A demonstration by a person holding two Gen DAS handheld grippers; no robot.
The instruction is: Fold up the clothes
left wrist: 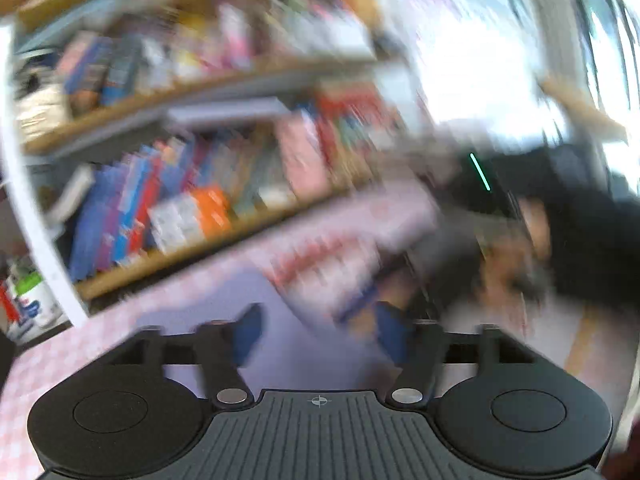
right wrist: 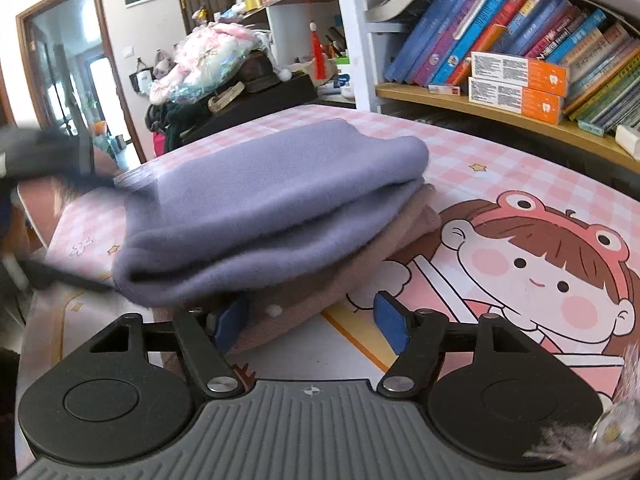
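Note:
A folded lavender garment (right wrist: 256, 200) lies on top of a folded tan one (right wrist: 344, 276) on the pink checked table. My right gripper (right wrist: 312, 326) sits low at the near edge of the stack, jaws open. Its left pad (right wrist: 230, 326) is tucked against the tan cloth, while the right pad (right wrist: 390, 326) stands free over the tabletop. The left wrist view is badly blurred. There my left gripper (left wrist: 320, 334) is open above the lavender garment (left wrist: 224, 292), nothing between its blue pads.
Shelves packed with books (right wrist: 520, 40) and orange boxes (right wrist: 520, 76) run along the table's far side. A cartoon girl (right wrist: 540, 256) is printed on the tablecloth. A hand in a dark sleeve (left wrist: 532, 236) shows blurred at right. Piled bags and a doorway (right wrist: 68, 64) lie beyond the table.

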